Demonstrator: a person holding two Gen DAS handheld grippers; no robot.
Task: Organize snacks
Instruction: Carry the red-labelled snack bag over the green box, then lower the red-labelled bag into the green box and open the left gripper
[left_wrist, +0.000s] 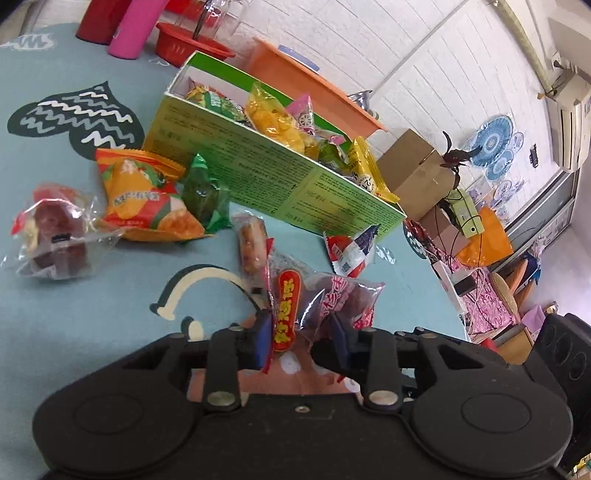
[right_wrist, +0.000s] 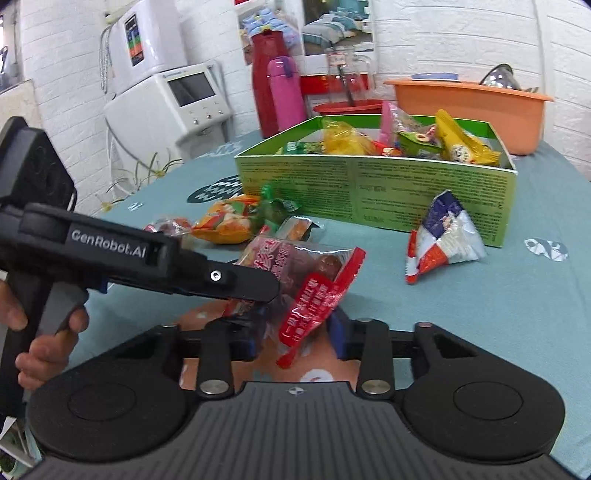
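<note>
Open box (right_wrist: 373, 192) stood far-centre on table (right_wrist: 517, 314), snack packets (right_wrist: 402, 142) piled inside it. Basin (right_wrist: 469, 107) sat behind box, to the right; two flasks (right_wrist: 280, 92) behind it, to the left. Triangular packet (right_wrist: 445, 236) lay just before box's near wall, right side. Cluster of packets (right_wrist: 229, 218) lay near box's left corner. Nearest, one clear-wrapped packet (right_wrist: 306, 280) sat between both grippers, left gripper (right_wrist: 258, 295) reaching in from left, right gripper (right_wrist: 295, 332) from near edge.

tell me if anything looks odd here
Yes: both grippers, left and right, are closed on the same red-and-clear snack packet. Loose snacks lie scattered before the green box.
</note>
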